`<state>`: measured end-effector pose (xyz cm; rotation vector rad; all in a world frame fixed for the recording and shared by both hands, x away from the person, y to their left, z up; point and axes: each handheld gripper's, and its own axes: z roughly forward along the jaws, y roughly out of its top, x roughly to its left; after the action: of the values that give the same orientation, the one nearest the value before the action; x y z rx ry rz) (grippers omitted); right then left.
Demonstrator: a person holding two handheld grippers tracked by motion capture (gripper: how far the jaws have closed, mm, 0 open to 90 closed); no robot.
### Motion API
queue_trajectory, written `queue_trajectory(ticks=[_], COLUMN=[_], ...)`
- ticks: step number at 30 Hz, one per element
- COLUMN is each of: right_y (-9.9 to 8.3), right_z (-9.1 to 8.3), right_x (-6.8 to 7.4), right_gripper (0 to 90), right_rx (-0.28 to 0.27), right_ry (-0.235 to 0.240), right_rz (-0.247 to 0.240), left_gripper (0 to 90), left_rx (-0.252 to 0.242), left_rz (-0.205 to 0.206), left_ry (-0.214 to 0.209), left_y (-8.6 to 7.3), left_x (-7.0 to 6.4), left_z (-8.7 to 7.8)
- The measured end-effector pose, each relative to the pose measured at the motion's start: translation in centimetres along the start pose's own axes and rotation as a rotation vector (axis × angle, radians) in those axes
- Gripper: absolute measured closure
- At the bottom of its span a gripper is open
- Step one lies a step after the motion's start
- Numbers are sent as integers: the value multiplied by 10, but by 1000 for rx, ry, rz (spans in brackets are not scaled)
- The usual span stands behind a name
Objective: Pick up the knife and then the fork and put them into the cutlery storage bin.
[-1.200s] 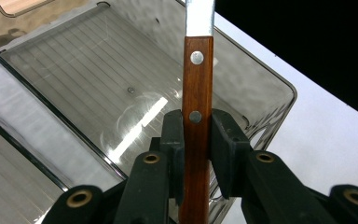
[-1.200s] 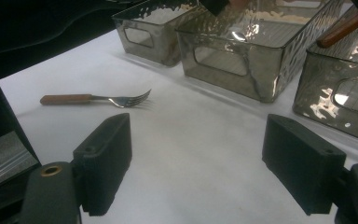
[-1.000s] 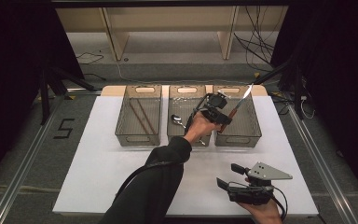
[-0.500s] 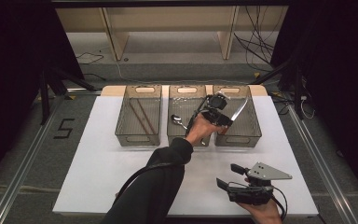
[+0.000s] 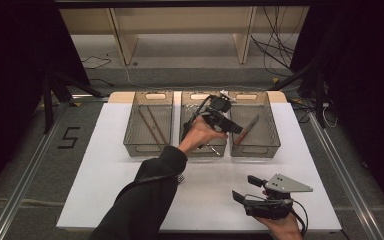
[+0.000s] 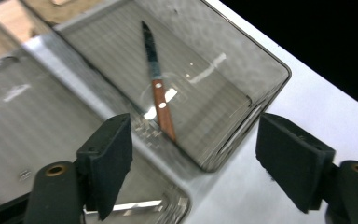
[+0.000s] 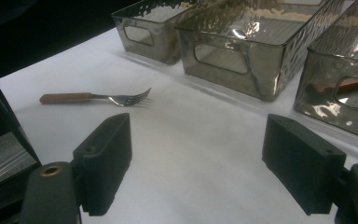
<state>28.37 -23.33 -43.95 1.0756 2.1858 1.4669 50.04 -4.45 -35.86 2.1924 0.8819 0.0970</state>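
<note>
While both grippers' jaws gape empty, three bins (image 5: 148, 148), one knife (image 6: 157, 88), one fork (image 7: 93, 98).

- Knife (image 6: 158, 93): dark steel blade; reddish-brown wooden handle with pale rivets.
- Right bin (image 5: 272, 125): smoky grey translucent plastic, finely ribbed floor, dimpled walls.
- Middle bin (image 7: 235, 53): same smoky grey, hammered texture.
- Left bin (image 5: 130, 130): smoky grey; two brown sticks (image 5: 152, 125) inside.
- Fork (image 7: 95, 98): silver tines, light brown wooden handle.
- Table top (image 5: 105, 185): plain white.
- Left gripper (image 6: 193, 158): black jaws, brass-coloured pins.
- Right gripper (image 7: 198, 163): black jaws; grey plate on top.
- Sleeve (image 5: 145, 200): black.
</note>
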Motion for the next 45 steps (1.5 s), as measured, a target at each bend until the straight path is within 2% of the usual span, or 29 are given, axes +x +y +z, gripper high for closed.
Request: queue_trajectory(ticks=[5,8,10,17,19,22,27,32,39,45], right_y=[0,0,0,0,0,0,0,0,0,1], right_z=[0,1,1,0,0,0,0,0,1,2], right_x=[0,0,0,-1,0,0,-1,0,-1,0], right_gripper=[246,246,246,246,246,246,246,246,246,246], right_rx=[1,1,2,-5,-4,-2,-2,-1,2,0], right_ry=[-5,-6,-7,-10,-10,-11,-11,-12,-13,-14], right_rz=[1,1,1,1,1,1,1,1,8,1], left_gripper=[229,209,202,190,190,190,187,185,182,177], left_rx=[-4,-7,-2,12,17,56,87,132,173,175], left_rz=[15,4,19,22,16,35,35,48,42,34], left_ry=[13,20,40,86,93,117,136,154,171,168], left_y=[-16,-27,-37,-69,-79,-93,-113,-134,-160,-177], left_x=[6,10,13,22,26,28,32,33,34,36], left_z=[-26,-35,-43,-63,-68,-74,-86,-93,-101,-107])
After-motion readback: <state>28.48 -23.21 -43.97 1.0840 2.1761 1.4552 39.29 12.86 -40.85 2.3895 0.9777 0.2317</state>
